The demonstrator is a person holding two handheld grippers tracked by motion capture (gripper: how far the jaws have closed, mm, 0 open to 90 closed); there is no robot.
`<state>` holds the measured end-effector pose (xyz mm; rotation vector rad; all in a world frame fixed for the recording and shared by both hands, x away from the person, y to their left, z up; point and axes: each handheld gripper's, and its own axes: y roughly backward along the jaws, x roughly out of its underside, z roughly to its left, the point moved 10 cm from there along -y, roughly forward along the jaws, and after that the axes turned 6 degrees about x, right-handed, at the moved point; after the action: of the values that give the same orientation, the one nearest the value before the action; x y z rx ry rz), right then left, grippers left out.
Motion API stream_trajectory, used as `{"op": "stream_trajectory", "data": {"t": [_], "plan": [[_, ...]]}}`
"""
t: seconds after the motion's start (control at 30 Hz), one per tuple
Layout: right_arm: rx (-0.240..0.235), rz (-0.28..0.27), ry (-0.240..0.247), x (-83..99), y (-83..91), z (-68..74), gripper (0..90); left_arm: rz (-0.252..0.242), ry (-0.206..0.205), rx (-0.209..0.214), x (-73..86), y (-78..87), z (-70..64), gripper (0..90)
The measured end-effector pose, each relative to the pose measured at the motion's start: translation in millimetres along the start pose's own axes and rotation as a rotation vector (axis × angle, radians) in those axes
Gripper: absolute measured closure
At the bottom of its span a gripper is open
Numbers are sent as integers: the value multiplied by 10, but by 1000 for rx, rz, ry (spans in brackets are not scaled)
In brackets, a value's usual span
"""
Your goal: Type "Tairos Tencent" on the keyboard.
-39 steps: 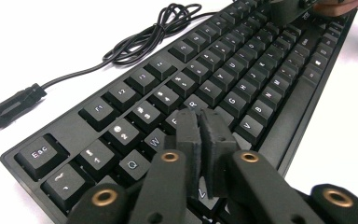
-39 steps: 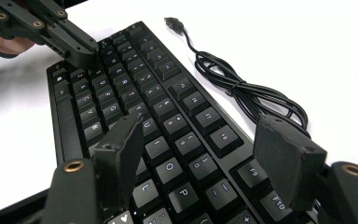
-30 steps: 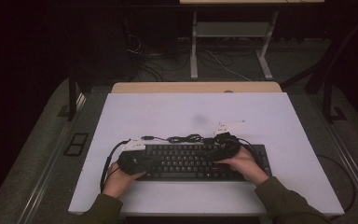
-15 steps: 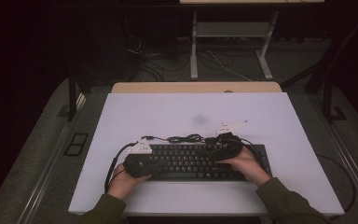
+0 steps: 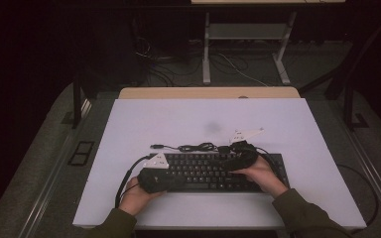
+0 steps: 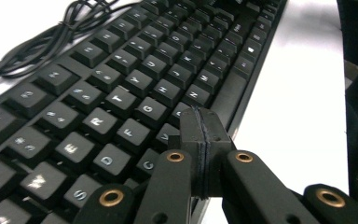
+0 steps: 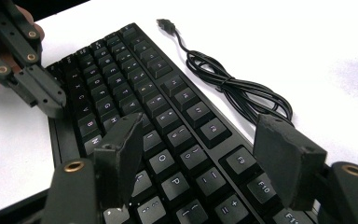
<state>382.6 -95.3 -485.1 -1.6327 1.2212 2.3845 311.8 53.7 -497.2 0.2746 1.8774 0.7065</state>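
Keyboard lies flat on the white table, toward the 6 o'clock edge, long side running 9 to 3. Its cable is coiled in a loose bundle on the table at the keyboard's 12 o'clock side, plug end free and pointing toward 9 o'clock, so the board is not connected to anything.

Left gripper: jaws pressed fully together, nothing between them. The joined tips sit just above the bottom letter row near the front edge, probably so the closed tip can act as one finger for pressing a key.

Right gripper: jaws spread wide, empty, hovering over the keys at the 3 o'clock half. One pad is over the letter keys, the other over the function row, likely parked clear while the left does the poking
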Motion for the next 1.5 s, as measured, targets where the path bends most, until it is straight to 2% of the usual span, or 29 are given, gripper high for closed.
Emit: {"op": "stream_trajectory", "data": {"t": [0.13, 0.53, 0.6, 0.93, 1.33, 1.5], "plan": [[0, 0, 1, -1, -2, 1, 327, 20, -9, -1, 24, -15, 4, 892], [0, -1, 3, -2, -4, 2, 327, 28, -11, 1, 38, -31, 4, 892], [1, -1, 2, -3, -2, 3, 327, 44, -19, -7, 59, -45, 13, 892], [2, -2, 2, -5, -2, 4, 327, 41, -17, -8, 48, -31, 16, 892], [0, 1, 1, -1, 0, 8, 327, -3, -2, -23, -12, 31, 57, 888], [-6, 3, 0, 2, 21, 16, 372, -16, 8, -38, -29, 52, 89, 809]]}}
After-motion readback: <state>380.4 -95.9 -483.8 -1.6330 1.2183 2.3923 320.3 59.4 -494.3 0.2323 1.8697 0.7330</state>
